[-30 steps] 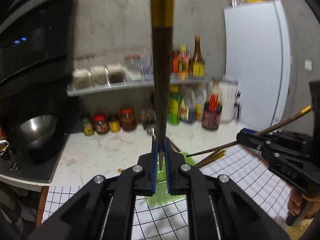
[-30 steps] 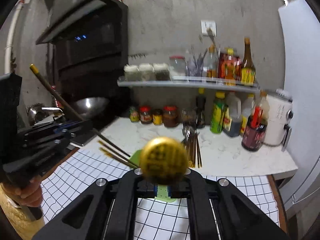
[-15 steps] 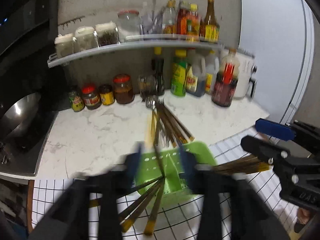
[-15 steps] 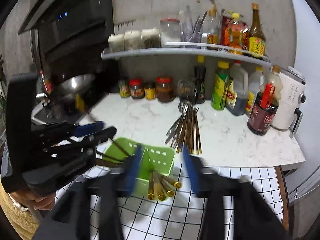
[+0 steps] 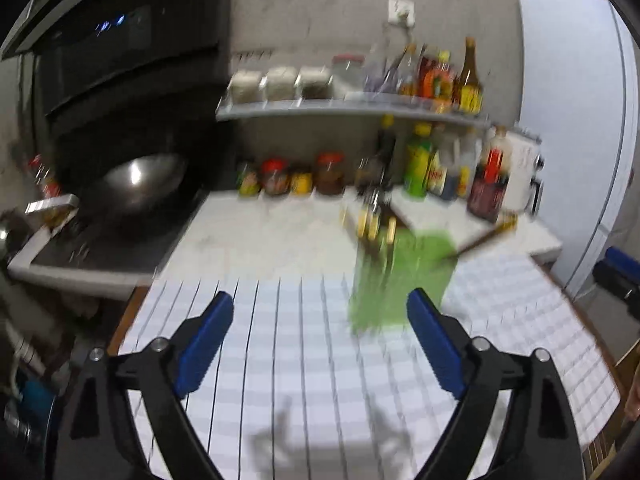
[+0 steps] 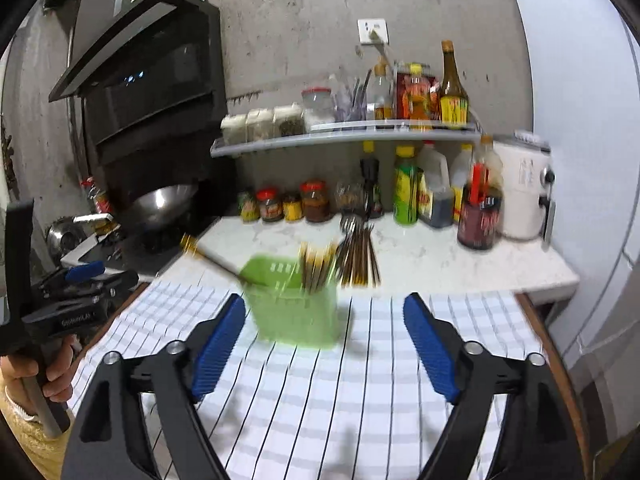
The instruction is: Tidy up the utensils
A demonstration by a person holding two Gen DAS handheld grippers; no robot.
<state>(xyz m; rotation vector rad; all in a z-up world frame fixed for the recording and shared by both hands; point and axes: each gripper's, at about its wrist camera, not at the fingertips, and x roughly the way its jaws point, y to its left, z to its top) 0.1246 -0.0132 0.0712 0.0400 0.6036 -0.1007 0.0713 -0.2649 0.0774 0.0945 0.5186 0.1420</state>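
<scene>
A green utensil holder (image 6: 294, 304) stands on the white checked cloth (image 6: 360, 380); it also shows blurred in the left wrist view (image 5: 400, 280). Several gold-tipped chopsticks (image 6: 316, 266) stand in it, and one chopstick (image 6: 208, 255) leans out to the left. More chopsticks and forks (image 6: 358, 254) lie on the marble counter behind. My left gripper (image 5: 320, 332) is open and empty, back from the holder; it also shows in the right wrist view (image 6: 86, 276). My right gripper (image 6: 324, 336) is open and empty, just in front of the holder.
A marble counter (image 6: 460, 264) carries jars and sauce bottles (image 6: 406, 192) along the wall, under a shelf (image 6: 348, 136) of containers. A wok (image 6: 164, 200) sits on the stove at left below a black range hood. A white fridge (image 6: 580, 140) stands at right.
Both grippers let go of the chopsticks they held, opened wide and pulled back from the holder. The chopsticks now stand in the green holder.
</scene>
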